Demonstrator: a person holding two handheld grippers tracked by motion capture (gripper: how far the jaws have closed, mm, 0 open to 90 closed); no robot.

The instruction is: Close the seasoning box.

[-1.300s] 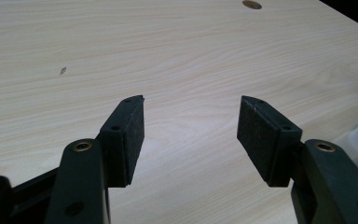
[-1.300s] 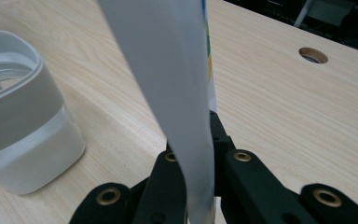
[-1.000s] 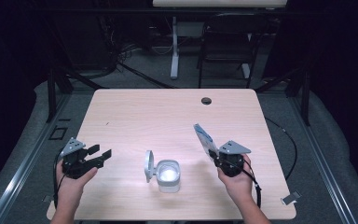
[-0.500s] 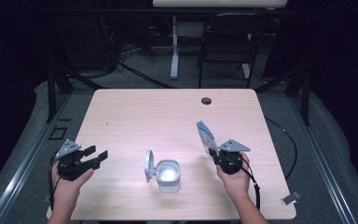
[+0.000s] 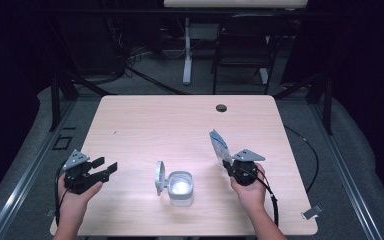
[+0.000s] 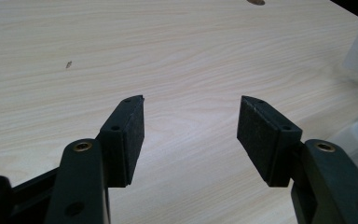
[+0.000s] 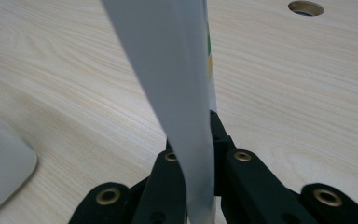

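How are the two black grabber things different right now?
The left gripper has its jaws wide apart with nothing between them, while the right gripper has its jaws shut on a flat white packet. The left gripper points across the table toward the small white container; the right gripper points away from the person, holding the packet up on edge. Both are black, each held in a hand near the table's front edge.

The right hand-held gripper (image 5: 226,161) clamps a white packet (image 5: 219,146) above the surface (image 5: 180,120); the left hand-held gripper (image 5: 107,168) gapes beside a white open-lidded container (image 5: 180,187).
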